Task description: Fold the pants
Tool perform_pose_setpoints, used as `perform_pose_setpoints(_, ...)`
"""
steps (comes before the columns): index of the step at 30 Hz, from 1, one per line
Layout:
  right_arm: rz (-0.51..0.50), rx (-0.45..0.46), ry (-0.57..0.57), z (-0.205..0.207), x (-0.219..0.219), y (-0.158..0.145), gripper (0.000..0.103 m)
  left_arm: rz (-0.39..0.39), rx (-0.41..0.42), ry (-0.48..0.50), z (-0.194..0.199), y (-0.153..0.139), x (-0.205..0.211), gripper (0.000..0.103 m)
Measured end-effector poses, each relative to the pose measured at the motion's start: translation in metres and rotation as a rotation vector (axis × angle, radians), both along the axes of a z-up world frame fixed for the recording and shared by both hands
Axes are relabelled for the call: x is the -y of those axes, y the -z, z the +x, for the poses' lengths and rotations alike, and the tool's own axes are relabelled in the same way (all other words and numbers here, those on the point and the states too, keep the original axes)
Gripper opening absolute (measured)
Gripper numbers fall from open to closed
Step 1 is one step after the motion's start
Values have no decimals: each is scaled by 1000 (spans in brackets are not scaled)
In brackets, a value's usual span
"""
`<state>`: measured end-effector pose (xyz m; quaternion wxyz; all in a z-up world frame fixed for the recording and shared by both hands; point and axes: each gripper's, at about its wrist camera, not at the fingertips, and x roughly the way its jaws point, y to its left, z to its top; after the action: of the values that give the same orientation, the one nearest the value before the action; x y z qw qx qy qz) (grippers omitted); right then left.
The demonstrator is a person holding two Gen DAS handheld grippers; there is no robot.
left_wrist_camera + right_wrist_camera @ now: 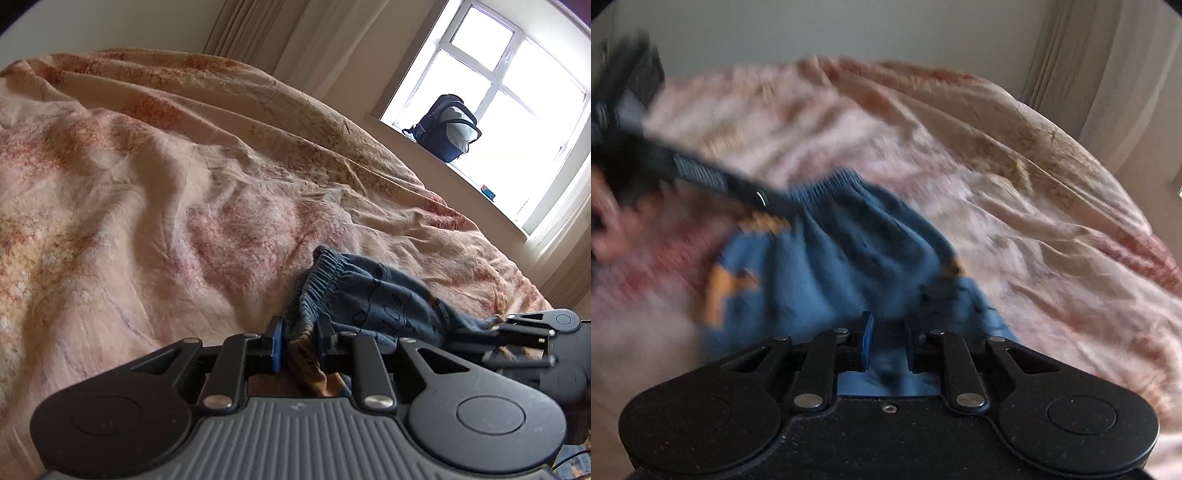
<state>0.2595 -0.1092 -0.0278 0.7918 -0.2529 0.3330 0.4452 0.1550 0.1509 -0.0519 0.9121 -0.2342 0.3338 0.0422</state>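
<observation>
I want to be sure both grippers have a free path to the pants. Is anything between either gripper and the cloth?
Nothing visible: the pants already lie between the left gripper jaws and the right gripper jaws.

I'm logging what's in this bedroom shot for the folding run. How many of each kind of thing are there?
Pants: 1
Bedspread: 1
Grippers: 2, left gripper and right gripper
Bag on the windowsill: 1
Window: 1
Total: 6
</observation>
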Motion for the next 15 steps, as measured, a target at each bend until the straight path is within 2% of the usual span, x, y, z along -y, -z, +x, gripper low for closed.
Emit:
perform_pose_setpoints(2, 21, -25, 178, 22, 30, -8, 16, -21, -7, -1, 1, 1, -3, 22)
perform_pose_setpoints(4, -10, 28, 322, 33, 67, -10, 16, -30, -12, -8, 1, 2, -4, 23)
perform_pose_setpoints(5, -47, 71, 397, 36, 84, -10, 21, -22, -15, -12, 1, 2, -3, 25)
perform_pose_setpoints(6, -63, 97, 464, 35, 101, -13, 38, -10, -16, -14, 1, 1, -1, 27)
perform_pose_setpoints(8, 0, 86, 548, 20, 127, -27, 41, 46, -8, -20, -2, -5, 5, 34)
perform_pose_setpoints(9, 47, 80, 541, 5, 135, -34, 42, 82, 0, -29, -3, -9, 9, 46)
perform_pose_setpoints(12, 81, 104, 443, -47, 132, -37, 65, 277, 63, -108, -14, -33, 26, 70)
perform_pose_setpoints(13, 82, 97, 417, -60, 129, -33, 68, 333, 103, -115, -17, -43, 33, 74)
perform_pose_setpoints(15, 85, 74, 405, -87, 130, -23, 69, 391, 171, -91, -16, -60, 53, 88)
